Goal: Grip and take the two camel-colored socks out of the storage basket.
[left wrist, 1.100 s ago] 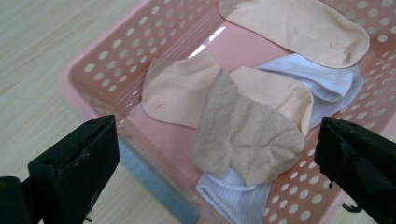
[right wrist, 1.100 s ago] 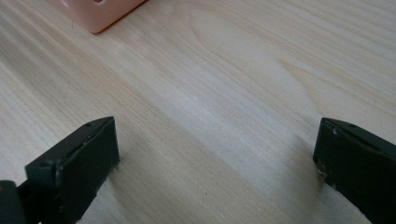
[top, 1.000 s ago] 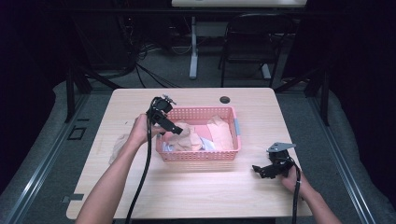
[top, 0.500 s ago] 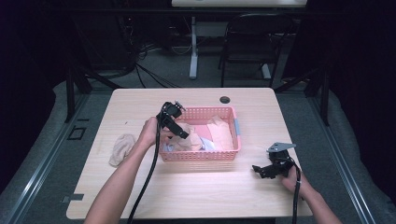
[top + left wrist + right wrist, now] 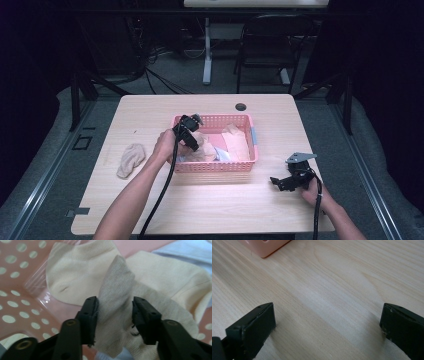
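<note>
Grey sock [image 5: 117, 307] right between your left jaws, a raised fold of it, down inside the pink basket [image 5: 215, 166] near its left end. Those jaws have just been closing, and now both pads press into the fold from either side, so you're pinching it. Under and around it lie cream socks [image 5: 75, 277], one over a clear plastic bag [image 5: 37, 287], with a pale blue piece [image 5: 190, 250] at the far corner. From the high view, your left gripper [image 5: 189, 131] dips over the basket's left rim, cable trailing back along your forearm.

Outward now: one beige sock [image 5: 131, 159] lies loose on the surface [image 5: 210, 205], well apart from the basket on its left side. Your right gripper [image 5: 287, 181] rests low on the surface to the basket's right, jaws spread wide with bare light wood between them and the basket's corner [image 5: 265, 248] just ahead. A small dark round hole [image 5: 241, 106] sits near the surface's far edge.

Beyond that, the room is dim: a dark chair [image 5: 262, 55] and a table leg [image 5: 207, 50] stand behind, cables tangle on the grey floor [image 5: 165, 75].
</note>
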Available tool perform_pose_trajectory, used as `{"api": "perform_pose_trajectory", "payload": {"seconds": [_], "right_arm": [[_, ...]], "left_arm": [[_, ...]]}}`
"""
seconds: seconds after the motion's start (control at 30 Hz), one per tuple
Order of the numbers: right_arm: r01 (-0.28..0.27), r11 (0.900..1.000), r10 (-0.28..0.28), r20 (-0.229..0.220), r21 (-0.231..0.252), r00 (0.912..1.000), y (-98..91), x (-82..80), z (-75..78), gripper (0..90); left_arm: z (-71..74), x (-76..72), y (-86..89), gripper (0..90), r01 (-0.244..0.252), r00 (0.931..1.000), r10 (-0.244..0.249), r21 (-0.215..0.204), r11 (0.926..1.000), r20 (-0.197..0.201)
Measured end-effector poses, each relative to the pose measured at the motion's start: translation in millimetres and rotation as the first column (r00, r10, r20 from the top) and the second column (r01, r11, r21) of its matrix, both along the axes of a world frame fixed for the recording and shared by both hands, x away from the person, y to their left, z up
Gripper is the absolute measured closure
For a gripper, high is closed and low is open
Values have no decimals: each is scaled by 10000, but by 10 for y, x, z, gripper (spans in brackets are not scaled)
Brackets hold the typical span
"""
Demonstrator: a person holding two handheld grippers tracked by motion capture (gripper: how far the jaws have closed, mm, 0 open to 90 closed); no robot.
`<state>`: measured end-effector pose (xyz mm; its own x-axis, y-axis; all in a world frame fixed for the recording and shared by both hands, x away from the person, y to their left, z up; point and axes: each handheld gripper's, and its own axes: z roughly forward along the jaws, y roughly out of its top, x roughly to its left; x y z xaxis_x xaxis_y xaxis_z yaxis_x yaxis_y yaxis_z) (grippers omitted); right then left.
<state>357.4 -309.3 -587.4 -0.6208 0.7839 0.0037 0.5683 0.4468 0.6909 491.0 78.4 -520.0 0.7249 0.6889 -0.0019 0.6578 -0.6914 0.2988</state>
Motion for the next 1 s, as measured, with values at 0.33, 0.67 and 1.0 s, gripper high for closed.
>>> {"api": "perform_pose_trajectory", "payload": {"seconds": [0.33, 0.67, 1.0], "right_arm": [[28, 10000, -28, 42, 3, 10000, 1, -3, -2, 0], [22, 10000, -22, 12, -1, 10000, 1, -2, 0, 0], [19, 10000, -19, 2, 1, 10000, 2, -2, 0, 0]], "left_arm": [[123, -101, 89, 850, 235, 9992, -212, -682, 9974, 352], [374, -172, 154, 853, 454, 9957, -363, -1079, 9931, 850], [758, -228, 234, 857, 558, 9922, -383, -1481, 9874, 1185]]}}
